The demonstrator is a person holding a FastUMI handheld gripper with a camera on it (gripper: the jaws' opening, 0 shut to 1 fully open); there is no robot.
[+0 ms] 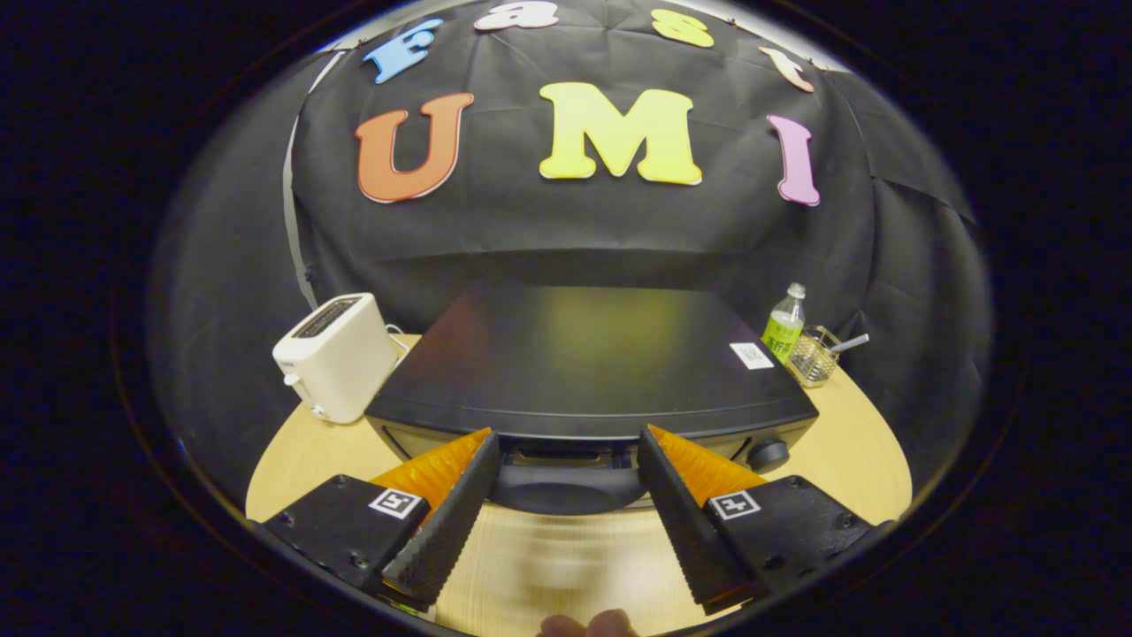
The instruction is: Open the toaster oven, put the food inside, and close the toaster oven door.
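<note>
So the gripper is looking down over the front edge of the toaster oven, a black box sitting in the middle of a round light-wood table. Its fingers are spread wide apart and aren't pressing on anything. Between them, just ahead of the tips, is the oven's dark curved door handle, and the tips sit on either side of it, right up by the top front edge of the oven. Can't really tell if either finger is actually touching the oven or just hovering over it. The door looks closed from up here, though not much of the front is visible.

A round black knob sticks out on the oven's front, just beyond the right finger, and a small white sticker sits on the oven's top near its right side. Left of the oven is a white pop-up toaster, close beside it. On the right, behind the oven's corner, are a plastic bottle with a green label and a little clear container right next to it.

Down below the fingers, someone's fingertips peek in.
</note>
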